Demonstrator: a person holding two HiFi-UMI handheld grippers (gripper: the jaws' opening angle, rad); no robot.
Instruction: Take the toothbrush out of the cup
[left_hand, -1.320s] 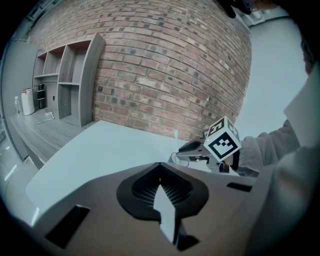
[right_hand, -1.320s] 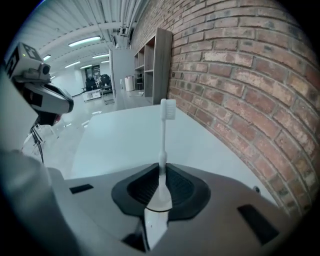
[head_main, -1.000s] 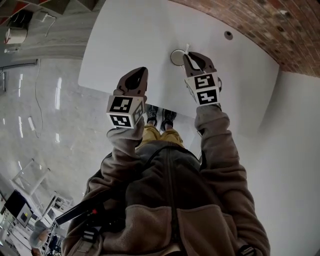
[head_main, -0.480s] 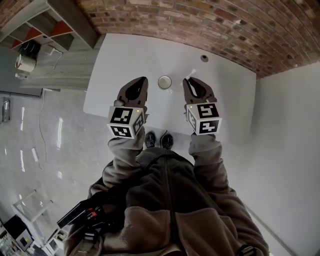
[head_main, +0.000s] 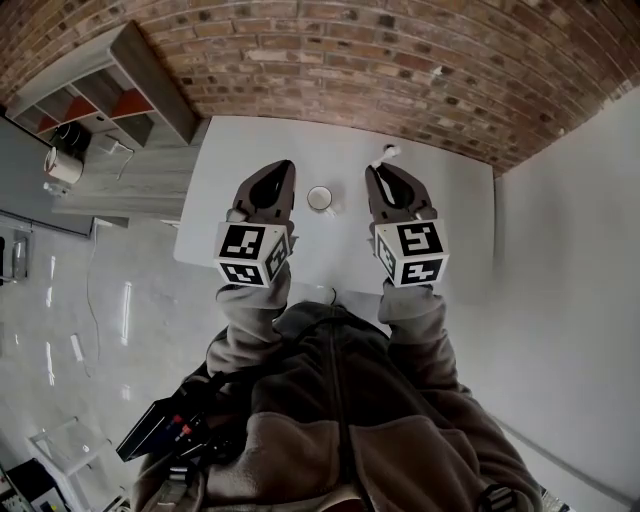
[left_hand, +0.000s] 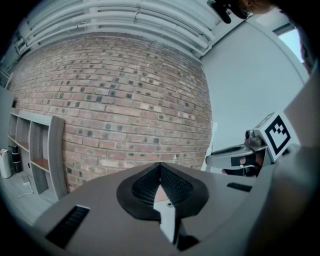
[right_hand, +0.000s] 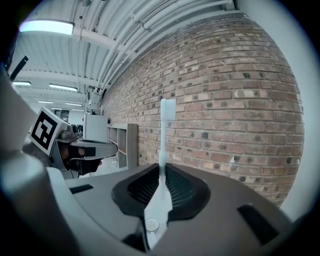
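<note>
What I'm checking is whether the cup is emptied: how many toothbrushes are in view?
1: the toothbrush is clamped in the jaws of the right gripper, apart from the cup. None shows in the cup.

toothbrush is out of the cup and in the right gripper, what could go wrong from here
1. The right gripper pinches the toothbrush on its thin handle, with a long stretch standing clear beyond the jaws; it might pivot or slip out.
2. The cup stands unheld on the table between both grippers. The left gripper is shut and empty, so a careless swing of either could knock the cup over.
</note>
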